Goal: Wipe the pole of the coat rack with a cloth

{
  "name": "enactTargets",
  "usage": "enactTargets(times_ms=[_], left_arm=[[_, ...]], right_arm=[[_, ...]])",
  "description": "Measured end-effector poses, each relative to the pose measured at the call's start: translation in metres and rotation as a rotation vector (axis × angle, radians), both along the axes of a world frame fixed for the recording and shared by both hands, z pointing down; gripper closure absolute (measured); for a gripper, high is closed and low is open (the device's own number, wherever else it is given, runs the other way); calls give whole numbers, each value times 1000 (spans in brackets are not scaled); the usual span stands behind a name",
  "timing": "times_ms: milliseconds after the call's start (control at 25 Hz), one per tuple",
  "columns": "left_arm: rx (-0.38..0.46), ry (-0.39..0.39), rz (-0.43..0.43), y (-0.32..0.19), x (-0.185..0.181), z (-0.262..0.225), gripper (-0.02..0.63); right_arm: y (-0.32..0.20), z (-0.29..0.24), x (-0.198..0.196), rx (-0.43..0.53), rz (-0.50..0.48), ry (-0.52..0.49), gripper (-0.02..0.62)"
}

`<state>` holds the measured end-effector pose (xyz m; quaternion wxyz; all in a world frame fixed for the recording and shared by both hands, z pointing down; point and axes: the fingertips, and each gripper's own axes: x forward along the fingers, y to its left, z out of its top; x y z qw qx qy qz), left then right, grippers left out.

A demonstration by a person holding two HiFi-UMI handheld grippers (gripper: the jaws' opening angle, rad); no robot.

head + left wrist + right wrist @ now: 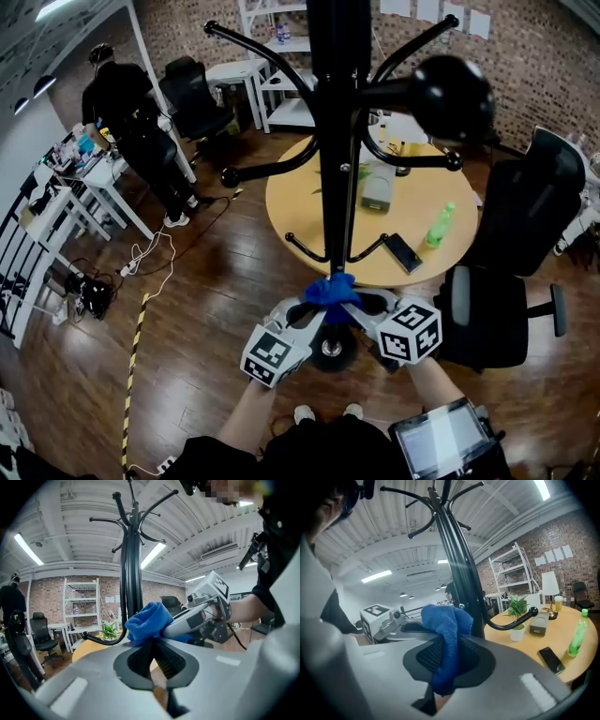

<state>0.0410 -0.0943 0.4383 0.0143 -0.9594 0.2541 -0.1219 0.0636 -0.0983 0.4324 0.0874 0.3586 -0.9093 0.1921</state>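
Dark wooden floor (pixel 206 309) surrounds a round wooden table (pixel 291 202) carrying a green plastic bottle (pixel 438 226), a white pot (pixel 516 633) holding a leafy plant (pixel 517 606), and a black phone (pixel 402 251). A black metal coat rack pole (pixel 337 141) stands in front. The left hand-held gripper (pixel 317 314) and right hand-held gripper (pixel 359 311) each clamp a blue cloth (pixel 333 292) against the pole, low down.

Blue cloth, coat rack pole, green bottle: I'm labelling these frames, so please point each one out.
blue cloth (pixel 333 291), head view, its bunched middle.
coat rack pole (pixel 338 206), head view, shaft below the upper hooks.
green bottle (pixel 577 639), right gripper view, its body.
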Motion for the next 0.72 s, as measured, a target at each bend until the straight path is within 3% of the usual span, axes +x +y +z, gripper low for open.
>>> enactTargets(times_ms=[280,520,720], left_arm=[[20,-1,41,23,3,-11,605],[-17,8,-18,-4,3,1,605],[56,27,-26,-17,-1,-34,605]], right_arm=[[20,-13,-5,25,-41,33,544],[-27,5,1,131,105,166,543],[-32,-38,0,261,135,175,545]])
